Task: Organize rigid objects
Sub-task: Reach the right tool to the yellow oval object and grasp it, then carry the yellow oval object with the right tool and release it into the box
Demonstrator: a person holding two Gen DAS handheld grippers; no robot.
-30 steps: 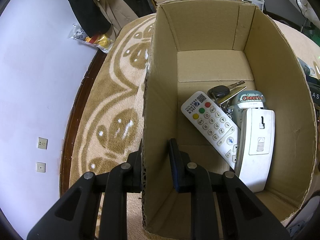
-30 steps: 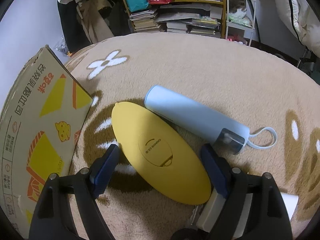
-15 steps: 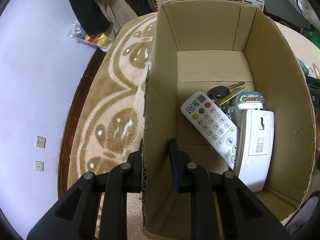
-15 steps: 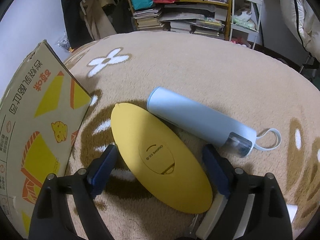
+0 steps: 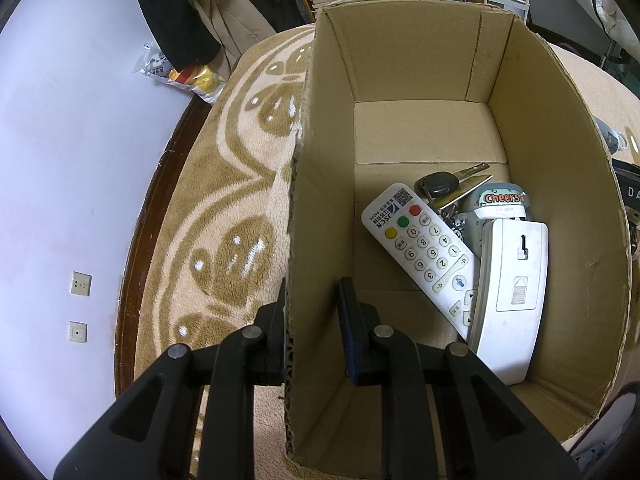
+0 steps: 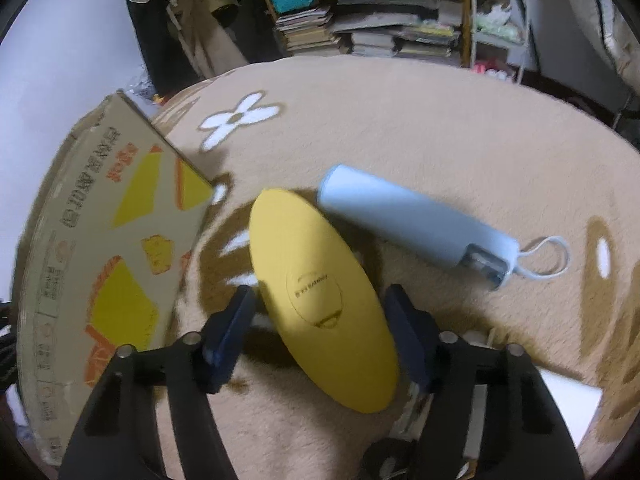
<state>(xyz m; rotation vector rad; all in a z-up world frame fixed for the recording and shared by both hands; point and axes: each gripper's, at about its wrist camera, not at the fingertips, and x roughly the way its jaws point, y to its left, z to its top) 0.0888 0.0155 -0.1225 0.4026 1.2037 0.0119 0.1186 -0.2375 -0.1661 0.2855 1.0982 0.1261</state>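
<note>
My left gripper straddles the left wall of an open cardboard box, one finger outside and one inside, shut on that wall. In the box lie a white remote, a white device with a battery cover, a car key and a teal "Cheers" item. My right gripper is open, and its fingers flank the middle of a yellow oval case lying on the carpet. A pale blue bottle lies just beyond the case.
The box's printed outer side stands close to the left of the yellow case. A white flat object lies at the lower right. Stacked books and a shelf line the far edge of the beige carpet. The wall runs along the left.
The right gripper's fingers have narrowed towards the yellow case, and its view is now blurred by motion. The left gripper and the box have stayed put.
</note>
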